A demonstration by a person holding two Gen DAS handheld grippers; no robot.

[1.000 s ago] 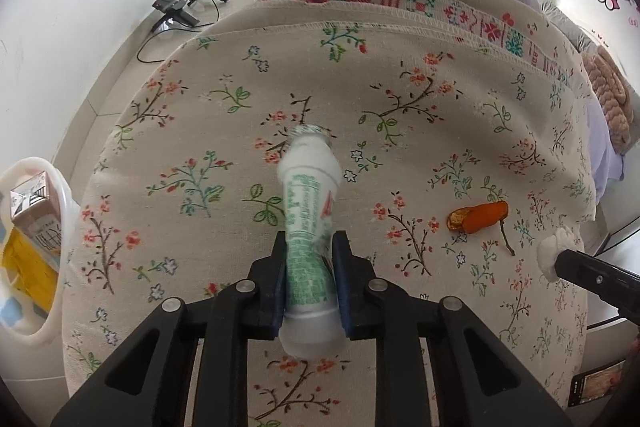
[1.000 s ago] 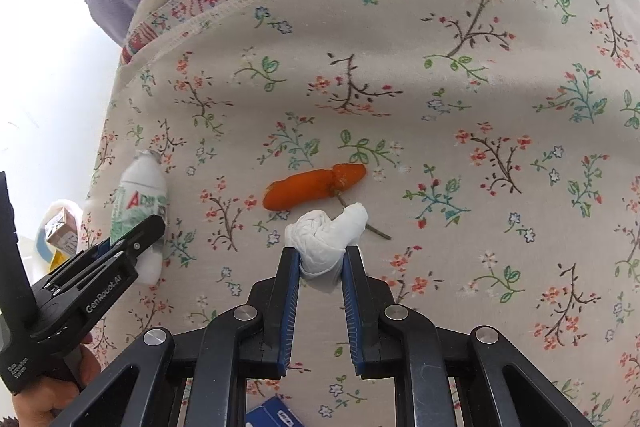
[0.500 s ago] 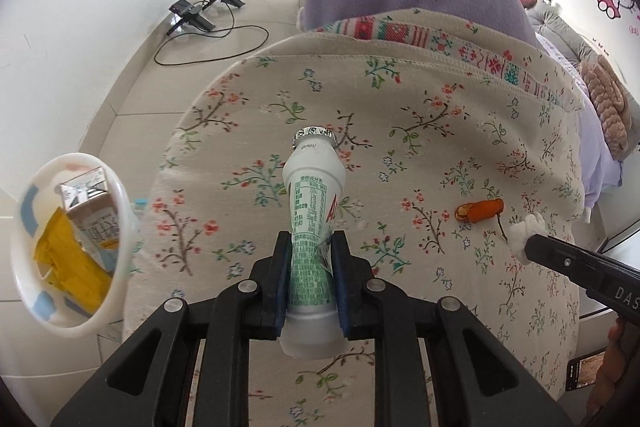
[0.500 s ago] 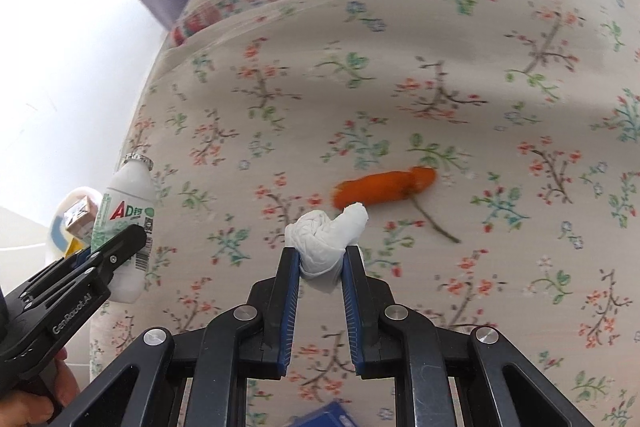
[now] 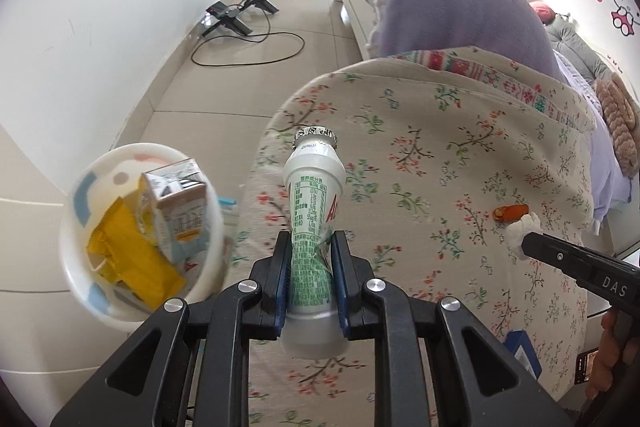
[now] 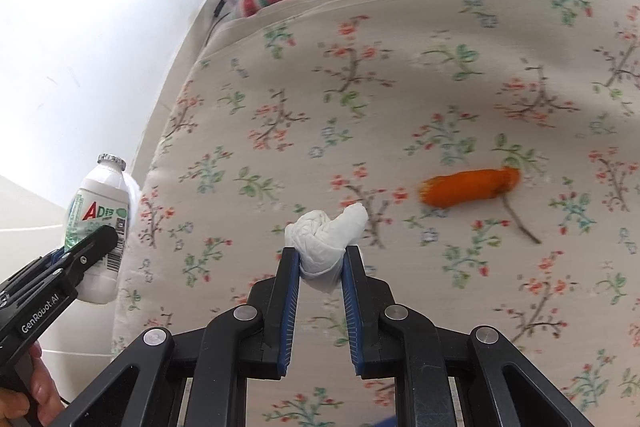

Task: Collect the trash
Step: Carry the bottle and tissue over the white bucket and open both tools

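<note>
white bottle (image 5: 314,227) clamped in left hand-held gripper (image 5: 311,267); tissue wad (image 6: 326,241) pinched in right (image 6: 320,267).

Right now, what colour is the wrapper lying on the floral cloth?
Orange wrapper, clearest in the right wrist view.

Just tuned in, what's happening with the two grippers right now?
A person is clearing trash off a floral bedspread. The left gripper is clamped on a small white drink bottle, near a white bin that already holds a carton and a yellow wrapper. The right gripper grips a crumpled tissue. An orange wrapper lies on the bedspread, not yet collected.
</note>
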